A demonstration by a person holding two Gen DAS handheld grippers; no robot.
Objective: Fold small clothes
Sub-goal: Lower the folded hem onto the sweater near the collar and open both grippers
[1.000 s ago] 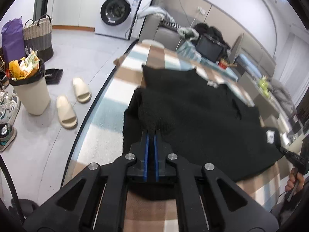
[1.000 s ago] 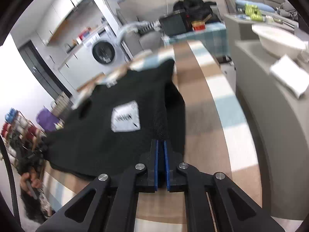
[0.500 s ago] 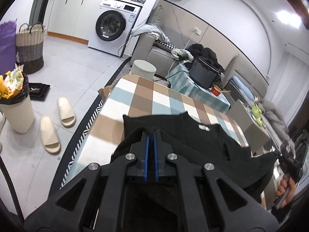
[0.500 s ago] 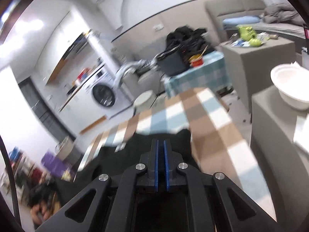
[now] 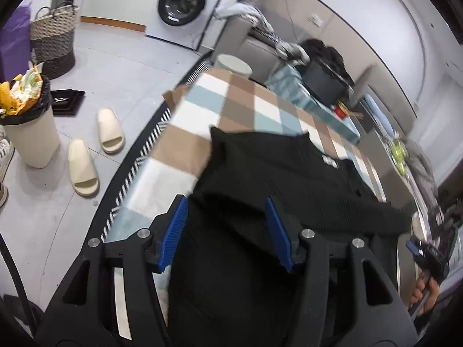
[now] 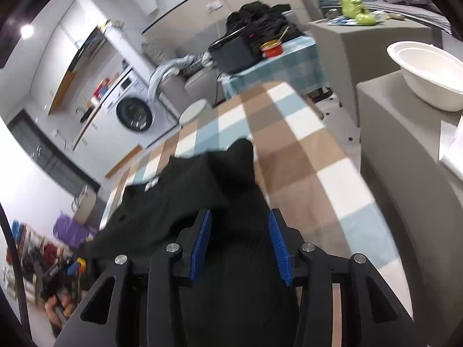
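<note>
A black knit garment [image 5: 283, 179] lies on the checked table [image 5: 220, 107], folded over itself, with a small white label [image 5: 330, 160] near its far edge. My left gripper [image 5: 227, 231] is open, its blue pads spread on either side of the near cloth. In the right wrist view the same garment [image 6: 185, 190] lies on the table [image 6: 289, 144]. My right gripper [image 6: 238, 245] is open too, with black cloth lying between and under its jaws.
Left of the table on the floor are a bin [image 5: 26, 121], two slippers [image 5: 84, 170] and a basket [image 5: 53, 37]. A washing machine [image 5: 185, 3] stands behind. A grey cabinet with a white bowl [image 6: 425, 75] stands right of the table.
Both grippers carried the near edge of the garment up and over toward the far side, then opened and let it go. The cloth now lies doubled on the table.
</note>
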